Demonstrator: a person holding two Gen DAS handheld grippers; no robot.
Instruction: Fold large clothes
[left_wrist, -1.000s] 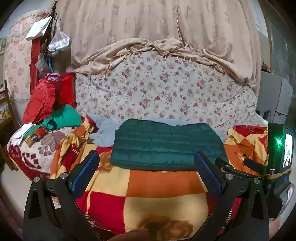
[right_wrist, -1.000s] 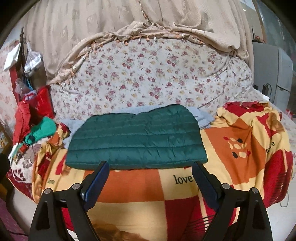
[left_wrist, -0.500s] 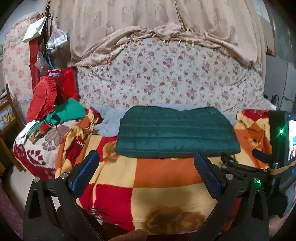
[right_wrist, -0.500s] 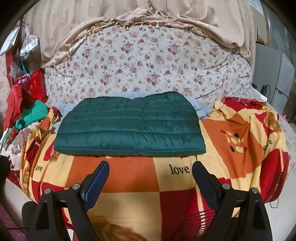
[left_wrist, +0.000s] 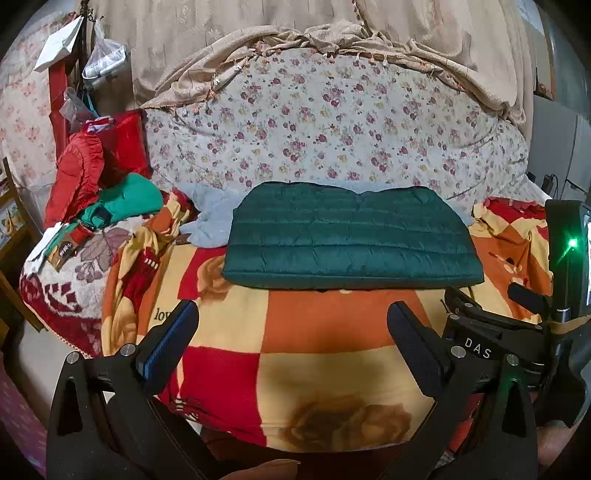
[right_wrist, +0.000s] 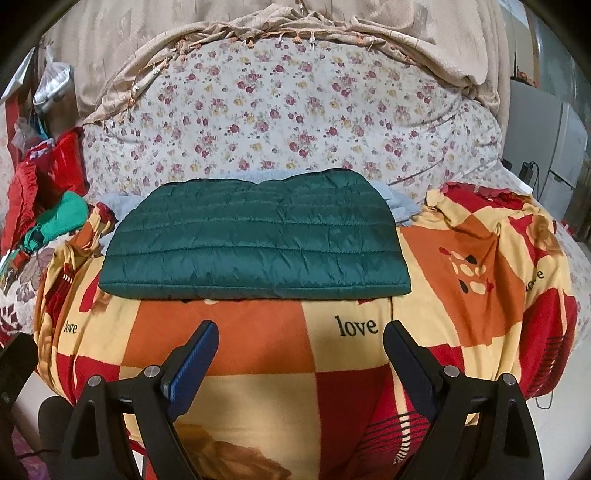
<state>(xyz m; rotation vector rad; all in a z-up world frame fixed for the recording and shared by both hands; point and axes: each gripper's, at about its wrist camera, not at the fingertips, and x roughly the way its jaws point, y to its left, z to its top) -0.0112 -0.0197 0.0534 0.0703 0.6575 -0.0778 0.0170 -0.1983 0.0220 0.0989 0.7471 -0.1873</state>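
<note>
A dark green quilted jacket (left_wrist: 351, 240) lies folded into a flat rectangle on a red, orange and yellow checked blanket (left_wrist: 325, 328). It also shows in the right wrist view (right_wrist: 258, 240), on the same blanket (right_wrist: 258, 339). My left gripper (left_wrist: 293, 317) is open and empty, held back from the jacket's near edge. My right gripper (right_wrist: 301, 336) is open and empty, also short of the jacket's near edge. A pale blue garment (left_wrist: 210, 218) lies partly under the jacket's far side.
A pile of red and green clothes (left_wrist: 92, 184) sits at the left end of the bed. A floral-covered mattress (left_wrist: 332, 125) stands behind, draped with beige cloth. The other gripper's body with a green light (left_wrist: 569, 258) is at the right.
Both grippers have pulled back from the bed, so the folded jacket sits lower and nearer the middle of each view. The jacket itself has not moved.
</note>
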